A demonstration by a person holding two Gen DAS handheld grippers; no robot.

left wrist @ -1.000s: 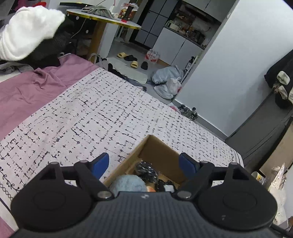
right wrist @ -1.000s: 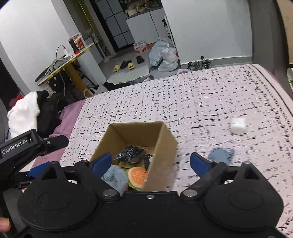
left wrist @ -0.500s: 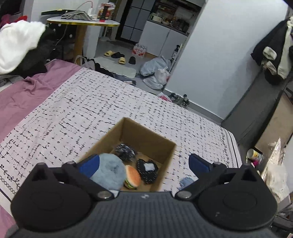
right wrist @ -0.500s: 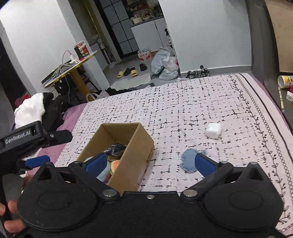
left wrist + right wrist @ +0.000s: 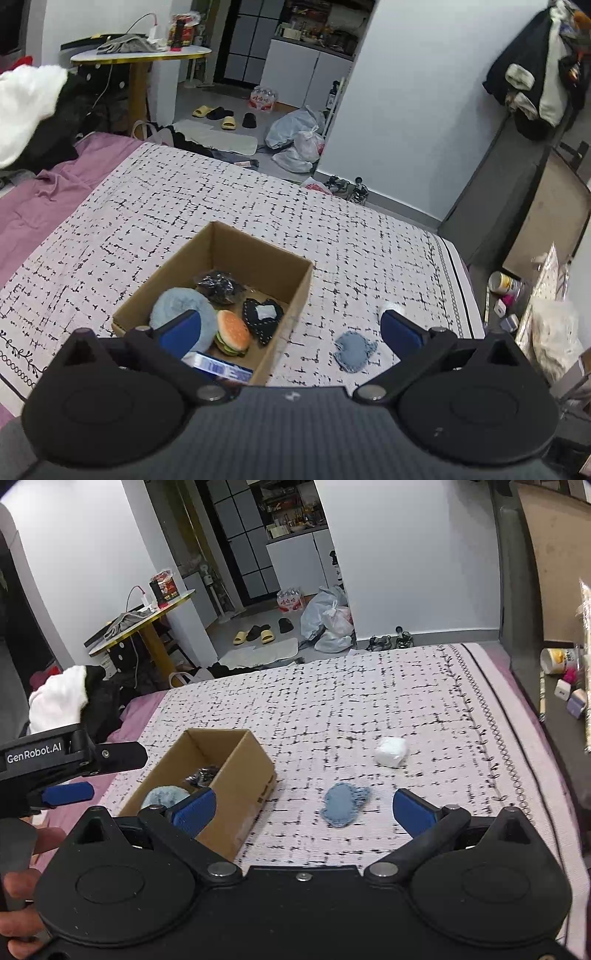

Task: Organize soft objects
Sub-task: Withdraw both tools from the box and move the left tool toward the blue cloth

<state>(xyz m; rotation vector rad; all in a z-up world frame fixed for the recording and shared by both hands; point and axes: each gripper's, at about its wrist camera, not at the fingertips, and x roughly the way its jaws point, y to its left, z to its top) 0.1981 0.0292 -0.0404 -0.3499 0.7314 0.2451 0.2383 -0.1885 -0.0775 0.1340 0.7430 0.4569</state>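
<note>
Both my grippers, left (image 5: pixel 288 325) and right (image 5: pixel 303 808), have just spread fully and hold nothing. The box (image 5: pixel 258 254) has slid toward my left fingers; the blue pad (image 5: pixel 343 803) lies between the right fingers, likely next.

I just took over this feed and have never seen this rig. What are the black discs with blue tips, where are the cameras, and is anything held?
Those are two hand-held claws, each with a camera looking along its blue fingers. In the left view, the left claw is open and empty above a cardboard box holding a burger toy and a fluffy blue ball. In the right view, the right claw is open and empty too. A blue fabric patch and a white lump lie loose on the bedspread.
</note>
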